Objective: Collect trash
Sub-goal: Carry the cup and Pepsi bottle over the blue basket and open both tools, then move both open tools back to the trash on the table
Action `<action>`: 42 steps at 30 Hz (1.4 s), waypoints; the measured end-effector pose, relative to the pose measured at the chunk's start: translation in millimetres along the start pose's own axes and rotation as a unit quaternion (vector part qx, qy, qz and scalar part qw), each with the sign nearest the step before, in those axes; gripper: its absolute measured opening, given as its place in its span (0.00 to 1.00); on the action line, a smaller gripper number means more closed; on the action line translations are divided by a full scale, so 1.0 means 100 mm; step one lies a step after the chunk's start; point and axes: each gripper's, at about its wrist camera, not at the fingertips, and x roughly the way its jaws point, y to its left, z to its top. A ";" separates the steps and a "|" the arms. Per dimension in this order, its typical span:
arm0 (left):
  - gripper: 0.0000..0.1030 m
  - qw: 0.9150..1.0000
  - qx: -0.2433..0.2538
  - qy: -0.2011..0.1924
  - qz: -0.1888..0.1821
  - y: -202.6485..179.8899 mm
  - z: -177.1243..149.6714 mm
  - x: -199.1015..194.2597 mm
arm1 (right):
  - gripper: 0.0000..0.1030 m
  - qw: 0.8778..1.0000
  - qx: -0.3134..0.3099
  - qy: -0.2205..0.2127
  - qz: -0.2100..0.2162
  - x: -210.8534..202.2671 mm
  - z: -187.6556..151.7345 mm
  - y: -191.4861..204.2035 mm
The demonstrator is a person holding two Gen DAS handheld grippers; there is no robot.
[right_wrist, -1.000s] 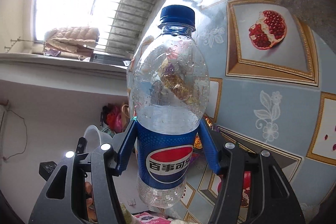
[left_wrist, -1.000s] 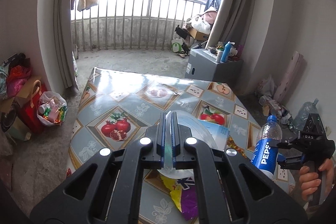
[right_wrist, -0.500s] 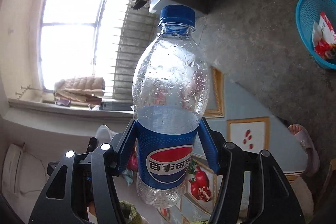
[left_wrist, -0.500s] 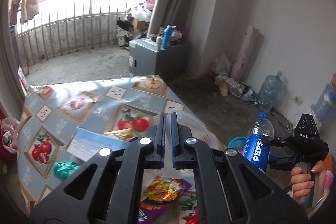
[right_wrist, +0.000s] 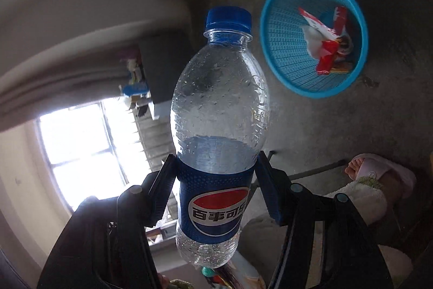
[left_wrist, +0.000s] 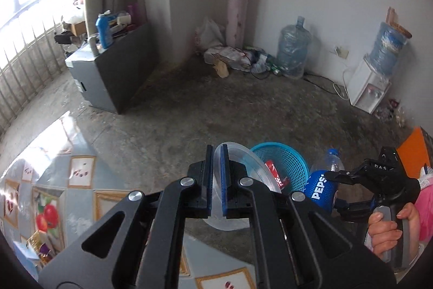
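My left gripper [left_wrist: 215, 153] is shut on a clear plastic lid [left_wrist: 245, 172], held edge-on beyond the table edge. A blue mesh trash basket [left_wrist: 293, 161] stands on the floor just past it, holding red and white wrappers [right_wrist: 328, 45]. My right gripper [right_wrist: 216, 167] is shut on a Pepsi bottle [right_wrist: 219, 123] with a blue cap and some water in it. The basket [right_wrist: 276, 45] lies ahead and to the right of the bottle. In the left wrist view the right gripper [left_wrist: 338, 188] holds the bottle [left_wrist: 322, 184] right beside the basket.
The fruit-pattern table [left_wrist: 48, 194] is at lower left with wrappers [left_wrist: 40, 248] on it. A grey cabinet [left_wrist: 108, 72], water jugs [left_wrist: 292, 48], a water dispenser [left_wrist: 370, 88] and floor clutter line the walls. A slippered foot [right_wrist: 379, 175] is near the basket.
Both grippers have swung right, away from the table toward the floor. The blue basket has come closer in both views. The lid and the bottle stay gripped.
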 end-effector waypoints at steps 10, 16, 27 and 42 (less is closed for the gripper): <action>0.07 0.996 0.020 0.074 -0.045 -0.61 0.35 1.41 | 0.59 0.978 0.190 -0.086 -0.016 0.37 0.73 -0.72; 0.24 0.991 0.015 0.124 -0.054 -0.79 0.31 1.92 | 0.71 0.964 0.242 -0.102 -0.038 0.53 0.88 -1.11; 0.24 0.994 -0.002 0.084 -0.063 -0.61 0.26 1.36 | 0.71 0.980 0.152 -0.116 -0.048 0.24 0.75 -0.95; 0.45 0.997 -0.077 -0.019 -0.005 0.29 -0.37 -0.56 | 0.71 0.934 -0.297 -0.085 -0.181 0.17 -0.44 0.66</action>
